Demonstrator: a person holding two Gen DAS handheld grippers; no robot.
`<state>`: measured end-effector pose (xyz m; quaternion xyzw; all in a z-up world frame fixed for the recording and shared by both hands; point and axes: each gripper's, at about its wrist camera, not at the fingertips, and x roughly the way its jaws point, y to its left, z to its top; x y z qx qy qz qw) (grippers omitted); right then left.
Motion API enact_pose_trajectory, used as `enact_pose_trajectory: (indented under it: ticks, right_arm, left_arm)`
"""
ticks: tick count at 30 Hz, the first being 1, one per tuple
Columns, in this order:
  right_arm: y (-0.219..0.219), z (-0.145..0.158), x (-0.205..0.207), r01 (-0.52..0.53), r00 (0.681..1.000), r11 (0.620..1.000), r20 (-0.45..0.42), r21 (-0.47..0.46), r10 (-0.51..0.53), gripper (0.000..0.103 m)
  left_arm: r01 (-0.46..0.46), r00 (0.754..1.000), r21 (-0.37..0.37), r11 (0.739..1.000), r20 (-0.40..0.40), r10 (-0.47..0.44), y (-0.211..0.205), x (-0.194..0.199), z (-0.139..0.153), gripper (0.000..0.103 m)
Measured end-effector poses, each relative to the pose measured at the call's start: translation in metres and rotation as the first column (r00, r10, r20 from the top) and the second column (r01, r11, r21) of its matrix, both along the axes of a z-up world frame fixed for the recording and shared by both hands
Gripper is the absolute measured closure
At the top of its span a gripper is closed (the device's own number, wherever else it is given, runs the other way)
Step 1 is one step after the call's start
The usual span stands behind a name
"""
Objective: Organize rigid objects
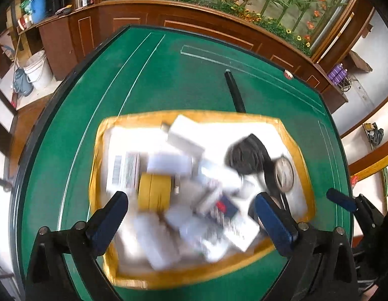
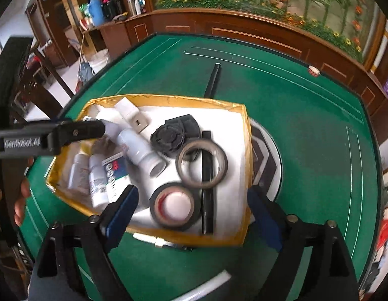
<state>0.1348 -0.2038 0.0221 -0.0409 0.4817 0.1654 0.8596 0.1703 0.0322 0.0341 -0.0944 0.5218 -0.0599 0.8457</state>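
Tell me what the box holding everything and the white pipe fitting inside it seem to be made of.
The box looks like cardboard wrapped in glossy yellow-brown packing tape: its rim is thin, shiny and wrinkled, with a white lining. The white pipe fitting looks like smooth moulded plastic, probably PVC: a hollow tube with a flared open end and a soft sheen.

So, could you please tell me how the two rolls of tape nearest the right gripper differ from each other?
The black tape roll lies nearest the camera; the grey tape roll lies beyond it. The black tape roll is thick-walled with a reddish inner core; the grey tape roll is a thin ring. The grey tape roll rests over a black pen; the black tape roll lies beside it. Both lie in the yellow-rimmed box.
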Motion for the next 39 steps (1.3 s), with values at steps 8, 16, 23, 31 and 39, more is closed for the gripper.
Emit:
enact_pose_trajectory:
  ticks: [8, 16, 23, 31, 39]
  right_arm:
    - [-0.012, -0.005, -0.034, 0.022, 0.999, 0.999, -0.046, 0.042, -0.02, 0.0]
    - [-0.015, -0.004, -0.056, 0.006, 0.999, 0.999, -0.053, 0.032, -0.005, 0.0]
    - [-0.022, 0.016, -0.057, 0.025, 1.0, 0.999, 0.001, 0.041, -0.025, 0.0]
    - [-0.015, 0.038, -0.057, 0.034, 0.998, 0.999, 0.044, 0.025, -0.035, 0.0]
    - [-0.011, 0.054, -0.063, 0.052, 0.997, 0.999, 0.051, -0.001, -0.052, 0.0]
  left_arm:
    - [-0.073, 0.996, 0.143, 0.987, 0.067, 0.064, -0.009, -0.062, 0.015, 0.001]
    - [-0.195, 0.98, 0.393, 0.899, 0.11, 0.165, -0.029, -0.108, 0.029, 0.001]
    - [-0.191, 0.981, 0.368, 0.91, 0.086, 0.171, -0.034, -0.132, 0.026, 0.001]
    - [-0.184, 0.983, 0.305, 0.934, 0.071, 0.17, -0.039, -0.137, 0.028, 0.001]
    - [-0.168, 0.985, 0.264, 0.95, 0.073, 0.154, -0.038, -0.133, 0.033, 0.001]
